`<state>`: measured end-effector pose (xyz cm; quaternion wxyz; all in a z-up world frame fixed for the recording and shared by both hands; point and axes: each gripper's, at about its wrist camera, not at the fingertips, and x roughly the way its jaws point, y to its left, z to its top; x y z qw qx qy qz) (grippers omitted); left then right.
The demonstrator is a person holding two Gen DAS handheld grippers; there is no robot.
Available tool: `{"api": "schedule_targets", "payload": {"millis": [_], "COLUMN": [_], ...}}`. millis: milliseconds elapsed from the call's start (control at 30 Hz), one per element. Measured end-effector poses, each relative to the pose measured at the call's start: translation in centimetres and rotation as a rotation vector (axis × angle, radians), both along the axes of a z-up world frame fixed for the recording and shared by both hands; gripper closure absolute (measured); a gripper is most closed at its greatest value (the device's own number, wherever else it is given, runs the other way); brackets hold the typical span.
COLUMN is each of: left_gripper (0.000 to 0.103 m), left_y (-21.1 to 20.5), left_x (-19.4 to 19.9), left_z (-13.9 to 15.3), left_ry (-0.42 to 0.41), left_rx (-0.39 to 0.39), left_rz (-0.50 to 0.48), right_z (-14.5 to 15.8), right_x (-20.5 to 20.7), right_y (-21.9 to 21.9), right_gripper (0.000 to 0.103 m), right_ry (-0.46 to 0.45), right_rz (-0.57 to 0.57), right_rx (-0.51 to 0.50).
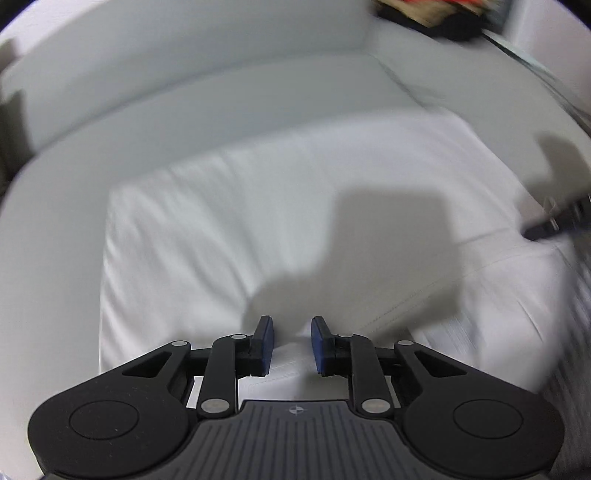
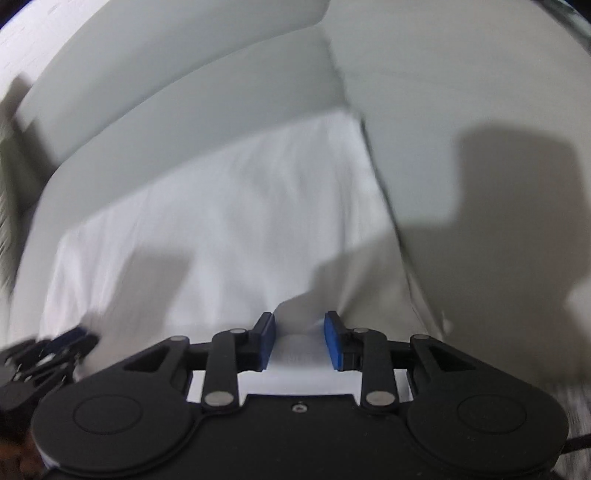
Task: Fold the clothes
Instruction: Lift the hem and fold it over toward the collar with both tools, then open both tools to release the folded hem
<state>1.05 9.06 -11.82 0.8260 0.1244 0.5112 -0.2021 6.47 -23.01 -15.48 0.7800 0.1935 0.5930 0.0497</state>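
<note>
Both views motion-blurred, detail limited.

White garment (image 1: 280, 206) lies spread flat on a pale grey table (image 1: 55, 206); a stitched hem or seam runs diagonally across its near-right part in the left wrist view. In the right wrist view the same garment (image 2: 236, 221) covers the middle, its right edge running along bare table (image 2: 461, 110).

Left gripper (image 1: 291, 345): fingers (image 1: 265, 343) spread, blue pads apart with a clear gap. White fabric with a seam shows in the gap beneath them; cannot tell whether the pads touch it. Nothing pinched.

Right gripper (image 2: 300, 341): fingers (image 2: 334, 341) spread, gap a bit wider than on the left. A raised fold of white cloth sits just ahead of and between the pads; contact not resolvable through the blur.

Each gripper shows in the other's camera: right one at the right edge, over the garment; left one at the lower-left corner, near the garment's near-left edge.

Blurred dark clutter (image 1: 436, 18) with red and tan bits at the table's far right.
</note>
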Motion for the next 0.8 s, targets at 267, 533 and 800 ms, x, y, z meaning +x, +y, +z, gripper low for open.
{"api": "schedule_targets", "payload": {"millis": [267,533,800], "left_gripper": [0.066,0.072,0.071], "left_y": [5.6,1.2,4.6], "left_x": [-6.0,-0.2,-0.6], "left_z": [4.1,-0.4,1.2], "left_ry": [-0.183,-0.216,-0.154], "left_rx": [-0.17,0.086,0.18], "left_rz": [0.121,0.299,0.38], "right_z": [3.6,1.7,1.6], "right_x": [-7.8,-4.2,-5.7], "right_y": [-5.2,1.2,0.0], "right_gripper": [0.071,0.082,0.08], "right_ry": [-0.118,-0.292,-0.206], "right_rz": [-0.096,0.021,-0.019], "right_rx": [0.174,0.011,-0.236]}}
